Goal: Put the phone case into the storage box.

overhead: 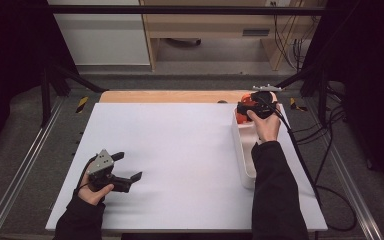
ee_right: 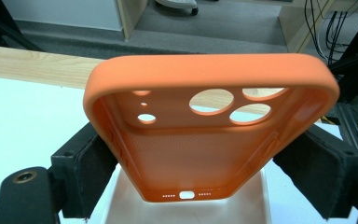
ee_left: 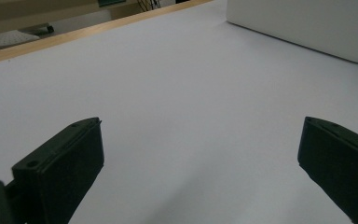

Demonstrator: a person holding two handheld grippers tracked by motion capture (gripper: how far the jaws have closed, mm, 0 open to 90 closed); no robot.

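In the high view the orange phone case (overhead: 240, 116) is mostly hidden behind the right gripper (overhead: 247, 109) and the hand that holds it; only a small orange patch shows at the far end of the white tray (overhead: 243, 165). The right gripper view makes it plain: the case (ee_right: 205, 135) is clamped by its two long sides between the black jaws, open inside facing the camera, camera holes at the far end, charging slot nearest. It hangs above the tray (ee_right: 256, 205), whose near part is cut off by the bottom edge there. Whether the case touches the tray cannot be told.

The tray lies along the right edge of the white table (overhead: 180, 150), its near end partly covered by the person's sleeve (overhead: 275, 195). Left of the tray the table is bare.

The left gripper (overhead: 125, 167) sits well apart from the tray, near the table's front left corner, jaws spread wide with nothing between them. In the left gripper view the tray (ee_left: 307, 23) shows only as a corner, cut off at the top.
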